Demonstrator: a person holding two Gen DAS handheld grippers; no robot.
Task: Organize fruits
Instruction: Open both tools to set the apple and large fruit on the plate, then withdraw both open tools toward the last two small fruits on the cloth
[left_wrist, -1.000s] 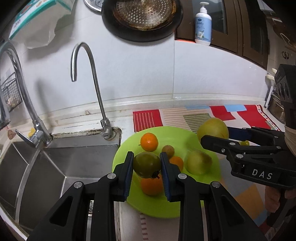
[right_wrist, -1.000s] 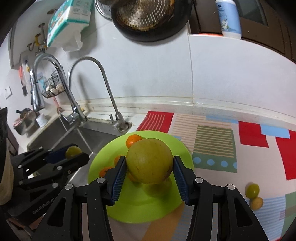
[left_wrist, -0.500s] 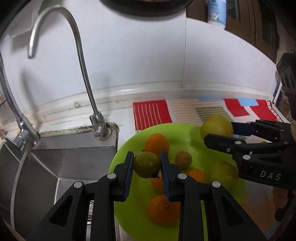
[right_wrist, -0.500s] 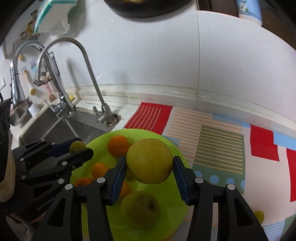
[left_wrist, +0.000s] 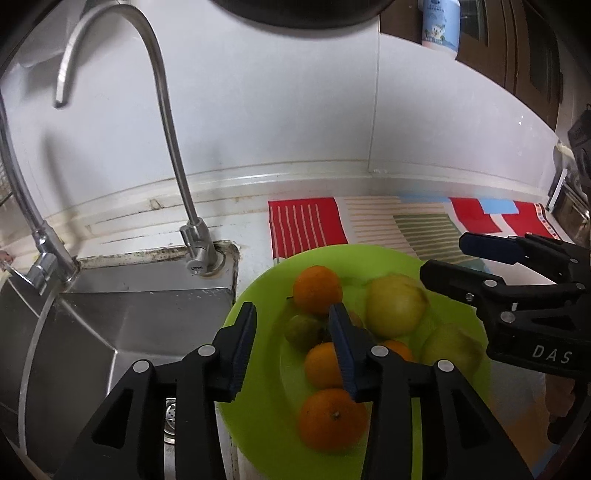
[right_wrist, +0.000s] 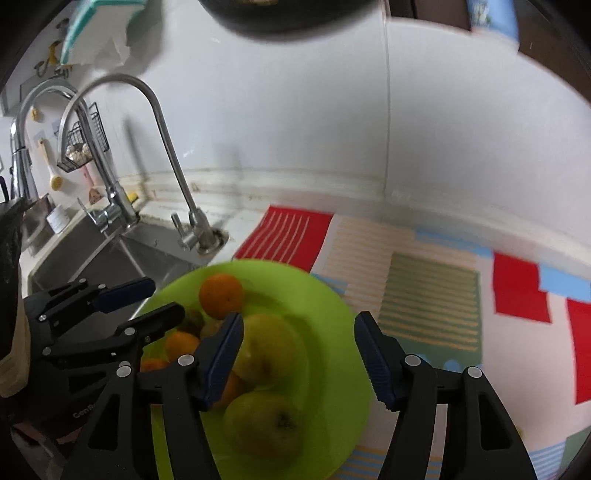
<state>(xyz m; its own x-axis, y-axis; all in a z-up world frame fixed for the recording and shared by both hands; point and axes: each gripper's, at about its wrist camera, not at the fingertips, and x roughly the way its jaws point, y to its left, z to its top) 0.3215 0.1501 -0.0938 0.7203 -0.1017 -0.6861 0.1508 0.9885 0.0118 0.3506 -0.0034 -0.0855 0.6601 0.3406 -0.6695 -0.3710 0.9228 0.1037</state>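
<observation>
Over the green plate, right beside the sink, both grippers are opening with nothing pinched. Left gripper has let its small green fruit drop among 3 oranges. Right gripper spreads off the big yellow fruit, now on the plate, touching another yellow-green one.

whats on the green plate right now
On the green plate: three oranges, two yellow-green apples and a small green fruit. The left claw covers parts of the pile, so more may be hidden.
</observation>
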